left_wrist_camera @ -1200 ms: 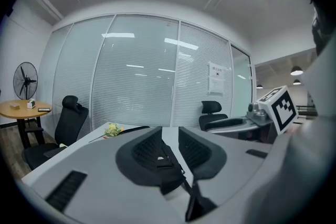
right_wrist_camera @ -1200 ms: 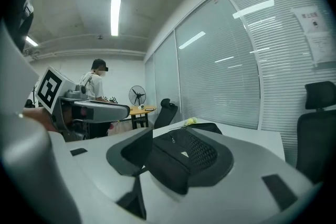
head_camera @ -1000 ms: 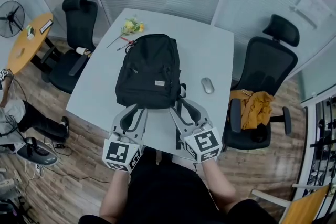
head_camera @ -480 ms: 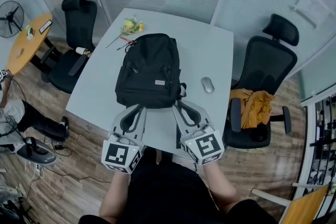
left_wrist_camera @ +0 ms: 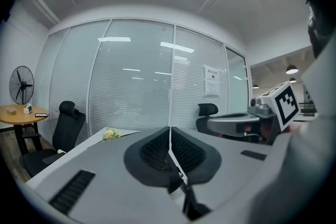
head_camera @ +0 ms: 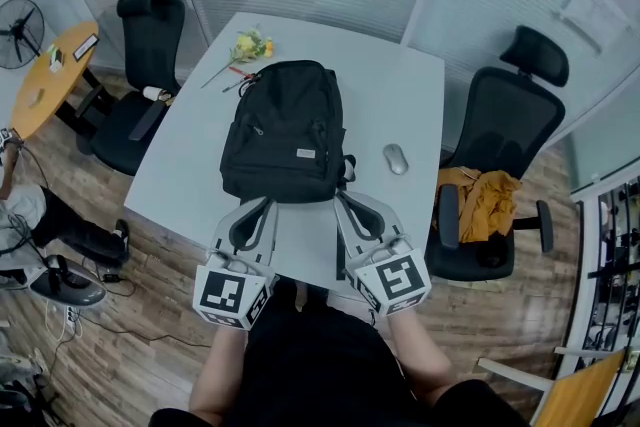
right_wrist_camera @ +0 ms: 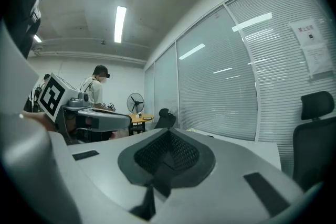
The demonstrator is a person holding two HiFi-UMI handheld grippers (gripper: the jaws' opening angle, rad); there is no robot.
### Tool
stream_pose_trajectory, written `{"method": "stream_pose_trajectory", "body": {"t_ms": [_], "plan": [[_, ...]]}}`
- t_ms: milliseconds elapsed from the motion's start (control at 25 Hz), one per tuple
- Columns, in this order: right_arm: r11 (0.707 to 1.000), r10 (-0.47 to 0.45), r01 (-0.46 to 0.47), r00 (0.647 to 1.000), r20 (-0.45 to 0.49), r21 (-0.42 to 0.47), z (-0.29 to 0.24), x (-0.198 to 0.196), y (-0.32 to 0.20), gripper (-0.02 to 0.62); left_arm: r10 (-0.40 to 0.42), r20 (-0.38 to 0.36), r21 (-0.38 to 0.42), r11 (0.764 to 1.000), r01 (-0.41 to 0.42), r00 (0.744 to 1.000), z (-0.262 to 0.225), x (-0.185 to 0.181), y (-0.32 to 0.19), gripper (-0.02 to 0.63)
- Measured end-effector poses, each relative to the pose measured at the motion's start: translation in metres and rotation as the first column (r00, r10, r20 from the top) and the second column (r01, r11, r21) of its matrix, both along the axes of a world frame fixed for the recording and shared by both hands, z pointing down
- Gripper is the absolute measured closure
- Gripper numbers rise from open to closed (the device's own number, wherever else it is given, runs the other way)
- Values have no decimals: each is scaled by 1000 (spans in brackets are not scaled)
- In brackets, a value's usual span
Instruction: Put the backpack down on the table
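Backpack (head_camera: 284,130) flat on surface (head_camera: 400,85); left gripper (head_camera: 264,205), jaws just closed, pinches left strap (left_wrist_camera: 179,182) at backpack's near edge; right gripper (head_camera: 342,203) likewise pinches right strap (right_wrist_camera: 156,178); mouse (head_camera: 396,160) just beside backpack.

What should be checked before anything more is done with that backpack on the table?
1. Backpack lies flat on the table: ok.
2. Left gripper has a grip, its jaws just closed on a thin black strap: ok.
3. Right gripper has a grip, its jaws just closed on a second strap: ok.
4. Mouse lies apart from the backpack, on its right: ok.
5. Flowers at the backpack's far end are free of it: cannot tell.
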State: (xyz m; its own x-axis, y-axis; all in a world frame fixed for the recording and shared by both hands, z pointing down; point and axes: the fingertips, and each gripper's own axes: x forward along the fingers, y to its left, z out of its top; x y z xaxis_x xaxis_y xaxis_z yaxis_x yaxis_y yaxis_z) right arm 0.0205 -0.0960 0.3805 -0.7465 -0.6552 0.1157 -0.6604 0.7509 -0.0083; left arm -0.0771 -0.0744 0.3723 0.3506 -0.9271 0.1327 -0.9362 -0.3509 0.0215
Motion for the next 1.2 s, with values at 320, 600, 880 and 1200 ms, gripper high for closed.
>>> {"method": "stream_pose_trajectory", "body": {"t_ms": [320,600,880,1200], "plan": [[1000,-2,2,1000,2,-15,2,-1,0,586,6,4,-9,1000,-6,1000,2,-2,1,607],[1000,3,-3,1000,-8,-22,7,2,-2,588,7,4,-20,1000,-7,1000,6,-1,0,607],[1000,2,-2,1000,-13,-30,10,3,-3,588,9,10,-25,1000,-9,1000,7,0,-1,607],[999,-5,4,1000,-20,-35,10,3,-5,588,5,11,-27,1000,-5,1000,5,0,-3,607]]}}
